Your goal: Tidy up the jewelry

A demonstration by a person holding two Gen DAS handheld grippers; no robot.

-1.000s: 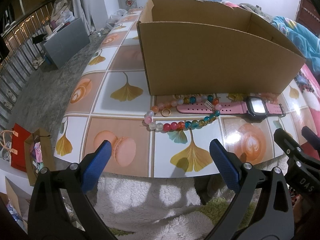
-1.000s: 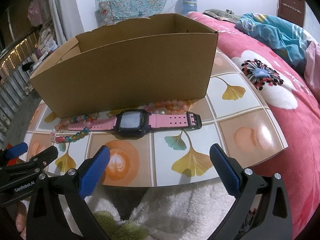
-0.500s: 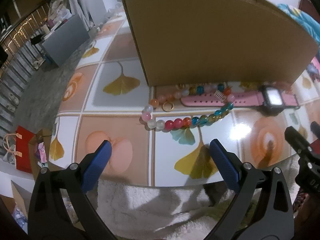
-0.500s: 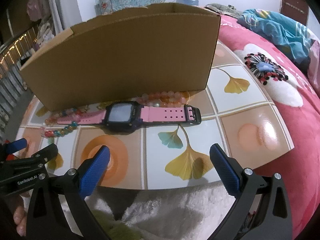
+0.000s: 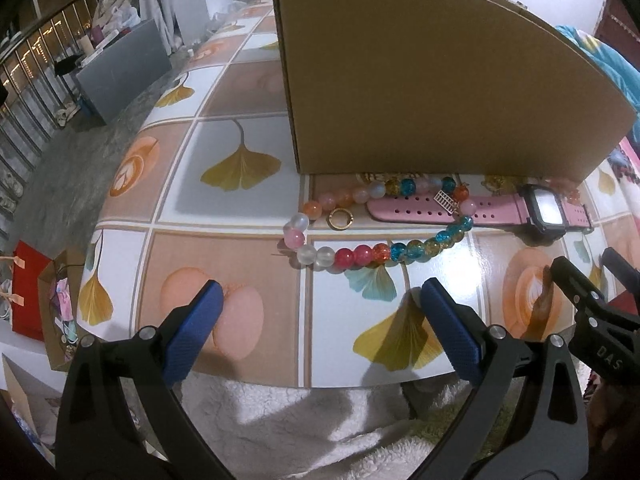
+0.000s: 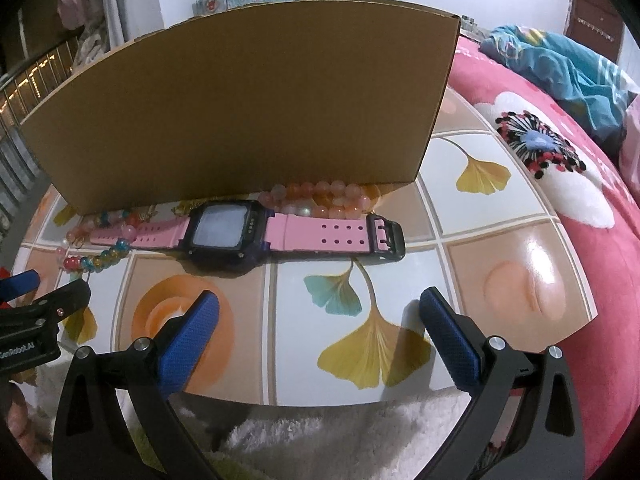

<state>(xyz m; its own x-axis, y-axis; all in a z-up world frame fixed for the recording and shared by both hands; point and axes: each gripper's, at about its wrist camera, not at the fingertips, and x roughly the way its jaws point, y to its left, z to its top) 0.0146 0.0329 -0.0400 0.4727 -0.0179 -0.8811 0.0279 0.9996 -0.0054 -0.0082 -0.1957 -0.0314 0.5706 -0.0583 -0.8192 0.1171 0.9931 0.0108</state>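
A multicoloured bead bracelet (image 5: 362, 254) lies on the tiled table (image 5: 224, 216) in front of a brown cardboard box (image 5: 432, 96). A small gold ring (image 5: 341, 219) sits inside its loop. To the right lies a pink watch (image 6: 240, 232) with a black face, its strap crossing the bracelet. A peach bead bracelet (image 6: 320, 198) rests behind the watch against the box (image 6: 248, 112). My left gripper (image 5: 318, 300) hangs open just short of the multicoloured bracelet. My right gripper (image 6: 320, 312) is open too, over the table's near edge in front of the watch. The box's inside is hidden.
A white fluffy rug (image 5: 304, 428) lies below the table's near edge. A bed with a pink floral cover (image 6: 560, 168) stands to the right. At the left, a grey panel (image 5: 124, 68) and a red paper bag (image 5: 28, 292) stand on the floor.
Both grippers have moved down and forward toward the table, so the jewelry and box look larger and the box's inside is now out of sight. Both stay open.
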